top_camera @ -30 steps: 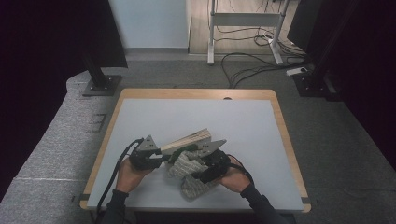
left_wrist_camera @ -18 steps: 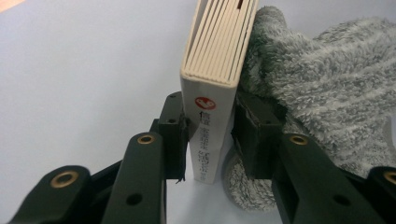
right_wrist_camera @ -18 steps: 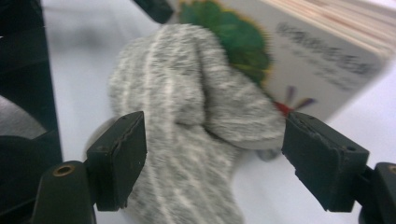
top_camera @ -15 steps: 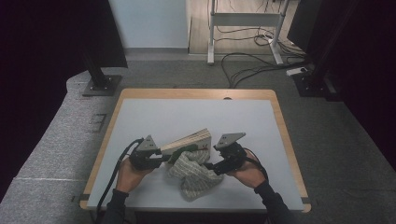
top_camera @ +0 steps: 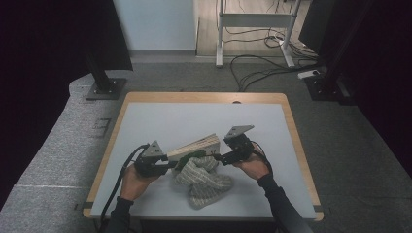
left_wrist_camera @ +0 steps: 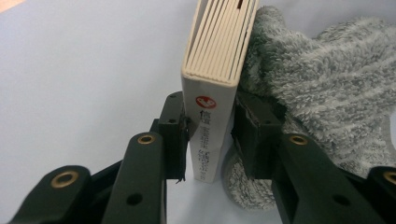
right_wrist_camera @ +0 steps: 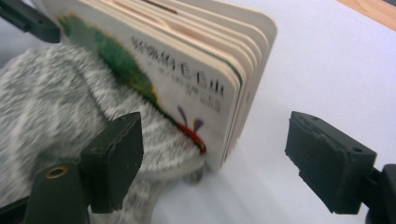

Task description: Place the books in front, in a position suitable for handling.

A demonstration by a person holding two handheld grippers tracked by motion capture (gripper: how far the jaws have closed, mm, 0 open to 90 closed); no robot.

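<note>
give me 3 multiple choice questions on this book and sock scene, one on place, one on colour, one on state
1. Where does the grey sock lie?
A. on the floor
B. on the table, partly under the board book
C. on top of the left claw

2. What colour is the long shape on the board book's cover?
A. green
B. blue
C. orange

3. How does the left claw stand?
A. wide open over bare table
B. shut on the sock alone
C. shut on the book's spine end

Answers:
1. B, since the high view shows the sock on the table with the book tilted over it.
2. A, since the right gripper view shows a green shape along the cover.
3. C, since the left gripper view shows both pads pressed on the book at its spine, while the right claw stands open at the book's far corner, its jaws having just been opening.
</note>
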